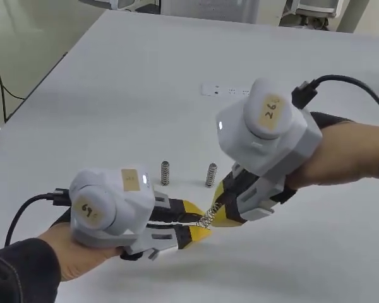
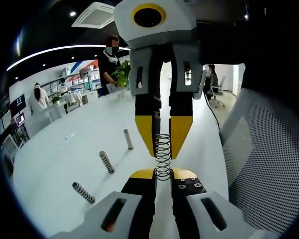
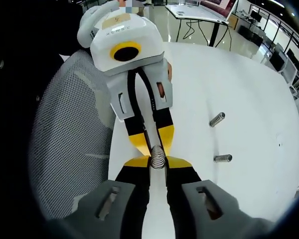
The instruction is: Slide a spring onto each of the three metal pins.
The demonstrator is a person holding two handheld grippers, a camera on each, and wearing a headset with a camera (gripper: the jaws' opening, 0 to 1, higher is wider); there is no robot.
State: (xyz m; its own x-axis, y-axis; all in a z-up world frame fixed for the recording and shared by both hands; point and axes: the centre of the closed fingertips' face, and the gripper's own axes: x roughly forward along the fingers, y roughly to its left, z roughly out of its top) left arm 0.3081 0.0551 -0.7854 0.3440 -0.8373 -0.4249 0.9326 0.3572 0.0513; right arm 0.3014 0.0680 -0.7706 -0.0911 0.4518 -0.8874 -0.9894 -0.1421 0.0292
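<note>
Over the smooth white surface (image 1: 145,95) we see left gripper (image 1: 196,225) and right gripper (image 1: 221,211) jaws clenching one coiled spring (image 1: 208,217).

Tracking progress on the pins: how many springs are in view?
3. In the head view two stand upright on the table: left spring, right spring. The third spring is pinched between the left gripper and right gripper. None seems hidden.

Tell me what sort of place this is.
Probably an open-plan office or lab: a long white table, a mesh office chair beside it, and shelves with people standing behind.
</note>
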